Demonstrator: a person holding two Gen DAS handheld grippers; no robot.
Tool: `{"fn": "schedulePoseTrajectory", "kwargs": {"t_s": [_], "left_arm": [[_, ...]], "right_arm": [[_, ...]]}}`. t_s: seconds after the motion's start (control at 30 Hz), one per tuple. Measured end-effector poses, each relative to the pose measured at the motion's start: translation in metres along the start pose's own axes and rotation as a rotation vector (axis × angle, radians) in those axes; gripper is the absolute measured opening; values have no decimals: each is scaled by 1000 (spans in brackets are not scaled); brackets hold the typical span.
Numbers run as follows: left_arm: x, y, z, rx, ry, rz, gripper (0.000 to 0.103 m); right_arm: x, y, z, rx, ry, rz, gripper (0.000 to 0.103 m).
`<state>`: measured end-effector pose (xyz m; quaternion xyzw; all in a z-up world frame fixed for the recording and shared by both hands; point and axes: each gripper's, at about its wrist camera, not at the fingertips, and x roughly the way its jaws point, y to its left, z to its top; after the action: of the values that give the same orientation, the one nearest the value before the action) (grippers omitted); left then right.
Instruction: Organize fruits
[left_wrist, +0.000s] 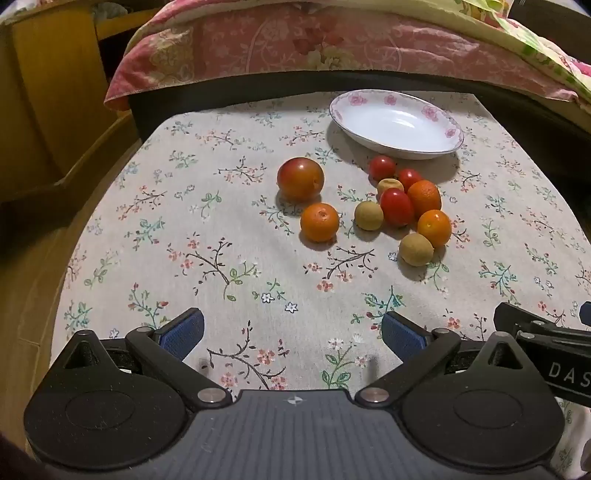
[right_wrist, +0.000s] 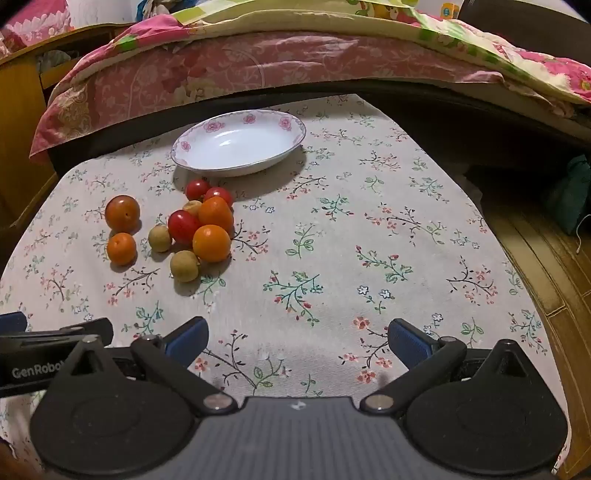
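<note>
"das" shows on the right claw (left_wrist: 546, 332); "genrobo" on the left claw (right_wrist: 55, 332), both cut off.

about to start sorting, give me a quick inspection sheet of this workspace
surface: floral tablecloth, flat.
job's things: empty white plate with pink flower rim; beside it, loose on the cloth, one large tomato, three cherry tomatoes, three oranges, three small tan round fruits.
clutter: nothing seen.
grippers: left gripper and right gripper open, holding nothing, short of the fruit.
cables: nothing seen.
surroundings: pink floral quilt behind the table, wooden furniture to the left.
</note>
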<state>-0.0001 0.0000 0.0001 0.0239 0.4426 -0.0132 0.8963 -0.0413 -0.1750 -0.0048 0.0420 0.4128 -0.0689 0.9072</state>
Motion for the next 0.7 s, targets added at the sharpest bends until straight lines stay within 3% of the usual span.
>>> {"fn": "schedulePoseTrajectory", "kwargs": {"t_s": [0.7], "left_arm": [[4,-1,-4,3,8,8,102]], "right_arm": [[6,3,-5,3,3,0,97]]}}
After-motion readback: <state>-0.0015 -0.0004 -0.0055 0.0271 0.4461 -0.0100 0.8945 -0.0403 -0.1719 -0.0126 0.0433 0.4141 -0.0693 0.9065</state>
